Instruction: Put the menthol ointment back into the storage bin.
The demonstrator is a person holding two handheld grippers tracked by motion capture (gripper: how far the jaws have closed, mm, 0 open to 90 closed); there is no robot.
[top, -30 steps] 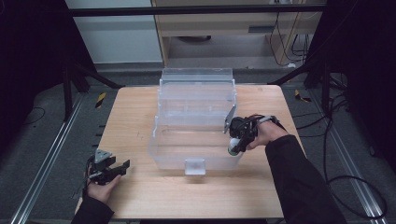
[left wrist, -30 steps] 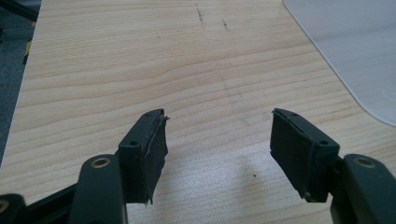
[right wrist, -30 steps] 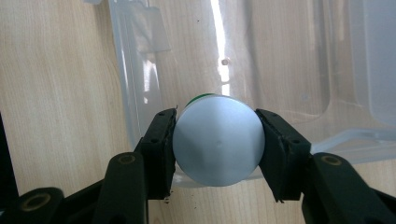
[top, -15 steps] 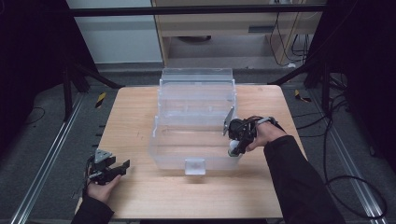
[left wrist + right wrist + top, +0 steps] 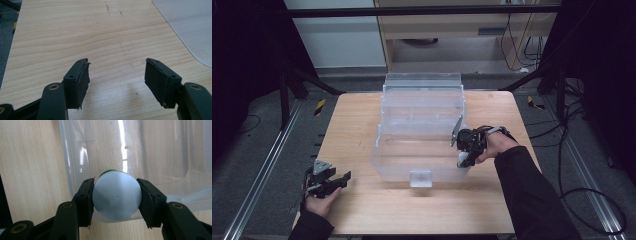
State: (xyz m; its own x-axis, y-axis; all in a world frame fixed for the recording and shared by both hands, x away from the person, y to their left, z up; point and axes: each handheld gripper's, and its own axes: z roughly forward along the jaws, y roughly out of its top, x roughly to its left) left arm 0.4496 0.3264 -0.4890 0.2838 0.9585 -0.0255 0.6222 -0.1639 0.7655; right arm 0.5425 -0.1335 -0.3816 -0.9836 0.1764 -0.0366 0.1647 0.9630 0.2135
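Two grippers: right gripper (image 5: 116, 197) clamps white-capped container (image 5: 116, 195) over clear bin (image 5: 422, 125) rim; left gripper (image 5: 116, 80) fingers wide, empty, bare tabletop (image 5: 75, 32) ahead.

A light wooden table (image 5: 362, 125) stands on grey floor (image 5: 257, 130). Metal rails (image 5: 262, 170) run along both sides, dark frame bars (image 5: 422, 11) cross overhead. Behind stand a white panel (image 5: 334, 45) and a wooden cabinet (image 5: 452, 30), with cables (image 5: 517, 35) hanging at right

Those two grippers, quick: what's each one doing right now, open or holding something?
Left gripper: open, nothing between its jaws.
Right gripper: shut on a white-capped bottle over the clear bin.
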